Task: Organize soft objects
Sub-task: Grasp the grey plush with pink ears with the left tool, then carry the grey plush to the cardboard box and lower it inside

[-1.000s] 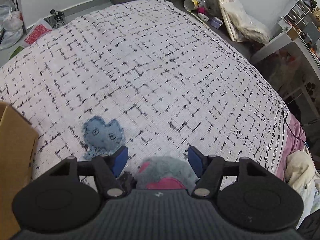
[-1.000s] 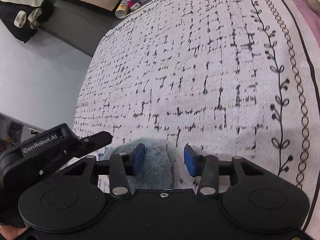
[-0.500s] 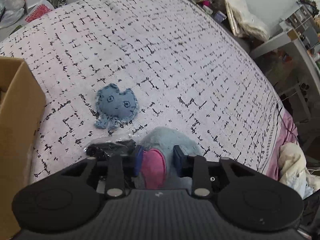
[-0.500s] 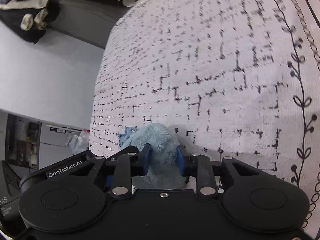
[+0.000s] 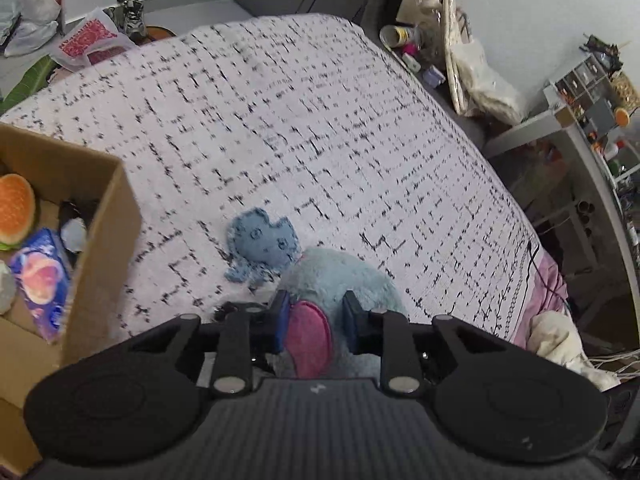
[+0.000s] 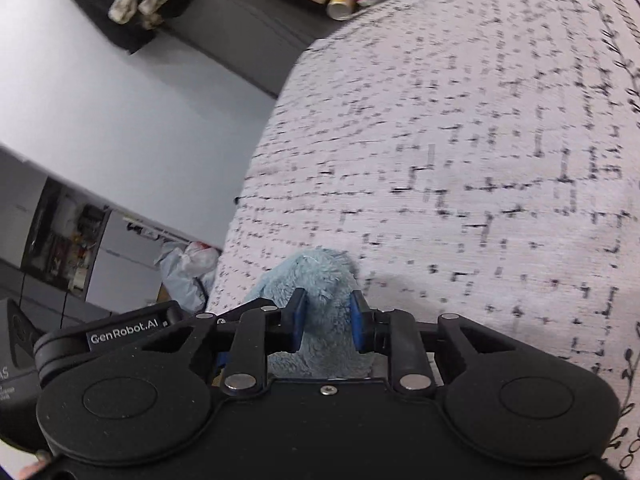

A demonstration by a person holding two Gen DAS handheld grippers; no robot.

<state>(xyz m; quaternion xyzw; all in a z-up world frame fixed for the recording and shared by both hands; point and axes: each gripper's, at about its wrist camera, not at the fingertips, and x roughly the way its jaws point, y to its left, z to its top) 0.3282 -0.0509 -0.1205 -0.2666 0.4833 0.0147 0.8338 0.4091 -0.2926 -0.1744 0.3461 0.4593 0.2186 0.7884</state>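
Observation:
A fluffy light-blue plush toy with a pink ear (image 5: 340,280) is held above the patterned bedspread (image 5: 300,128). My left gripper (image 5: 316,314) is shut on its pink-ear end. My right gripper (image 6: 326,316) is shut on the other end of the same plush (image 6: 316,276). A small flat blue octopus toy (image 5: 262,242) lies on the bed just beyond the plush. An open cardboard box (image 5: 104,248) stands at the left and holds a plush burger (image 5: 16,208) and a blue packet (image 5: 40,280).
Bags and shoes (image 5: 92,36) lie on the floor past the bed's far edge. Cluttered shelves (image 5: 592,92) and a cup (image 5: 394,36) stand to the right. The other gripper's body (image 6: 104,336) shows at the left in the right wrist view.
Both grippers closed on the blue plush and lifted it off the bed. The left view rose and shifted, bringing the box and its contents into sight.

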